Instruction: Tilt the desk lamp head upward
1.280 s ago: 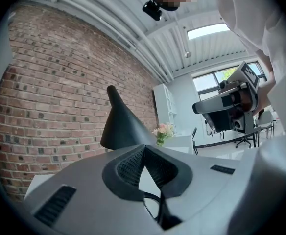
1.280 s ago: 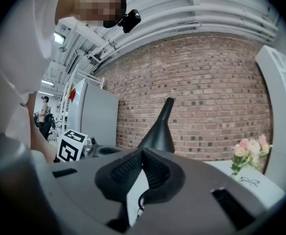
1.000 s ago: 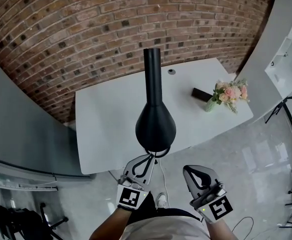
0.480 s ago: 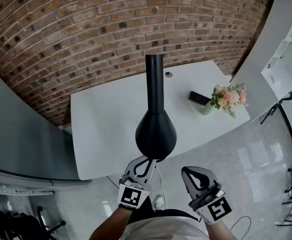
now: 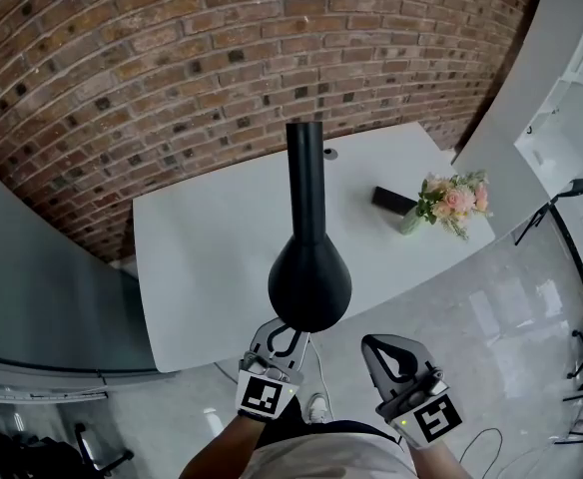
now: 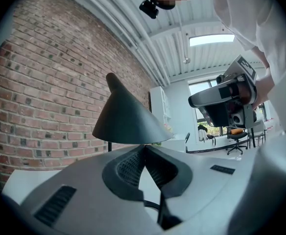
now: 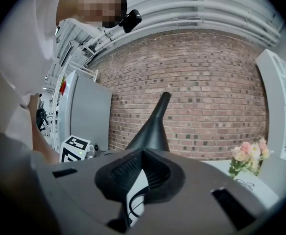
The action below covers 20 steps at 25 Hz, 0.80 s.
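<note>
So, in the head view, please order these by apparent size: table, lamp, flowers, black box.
1. table
2. lamp, though its nearness to the camera enlarges it
3. flowers
4. black box, the smallest

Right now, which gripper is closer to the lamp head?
Left. The left gripper sits with its tips right under the lamp head; the right gripper hangs off to its right, clearly apart.

You'll find no text, brand or number to read here (your left cube (image 5: 262, 397) and right cube (image 5: 432, 419) carry only black-and-white square patterns).
</note>
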Tool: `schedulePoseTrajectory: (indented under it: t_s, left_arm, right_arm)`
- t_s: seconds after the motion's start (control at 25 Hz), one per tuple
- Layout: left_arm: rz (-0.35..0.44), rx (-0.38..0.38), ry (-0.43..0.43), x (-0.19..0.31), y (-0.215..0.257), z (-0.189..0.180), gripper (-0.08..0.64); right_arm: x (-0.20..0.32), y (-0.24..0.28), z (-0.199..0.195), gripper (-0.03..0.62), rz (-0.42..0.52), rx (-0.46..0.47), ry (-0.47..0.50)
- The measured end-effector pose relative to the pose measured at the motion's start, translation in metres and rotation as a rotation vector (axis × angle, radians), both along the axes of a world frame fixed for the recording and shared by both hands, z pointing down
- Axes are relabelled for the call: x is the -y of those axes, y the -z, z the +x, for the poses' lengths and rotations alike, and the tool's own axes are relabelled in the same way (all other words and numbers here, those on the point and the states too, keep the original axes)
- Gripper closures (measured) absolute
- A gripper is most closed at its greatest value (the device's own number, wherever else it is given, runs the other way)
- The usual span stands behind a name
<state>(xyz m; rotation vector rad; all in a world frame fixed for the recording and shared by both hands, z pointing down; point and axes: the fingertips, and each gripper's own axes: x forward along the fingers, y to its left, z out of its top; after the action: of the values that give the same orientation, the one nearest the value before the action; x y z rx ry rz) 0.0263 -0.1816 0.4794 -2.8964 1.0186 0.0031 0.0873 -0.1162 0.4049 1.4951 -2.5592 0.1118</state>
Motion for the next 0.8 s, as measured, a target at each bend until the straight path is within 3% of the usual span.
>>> schedulePoseTrajectory:
  t_s: [0.8]
  left_arm:
    - [0.031, 0.003, -0.036, 0.014, 0.009, 0.006, 0.552]
  right_arm:
    - [0.026, 0.003, -0.007, 0.578, 0.010, 0.003, 0.005]
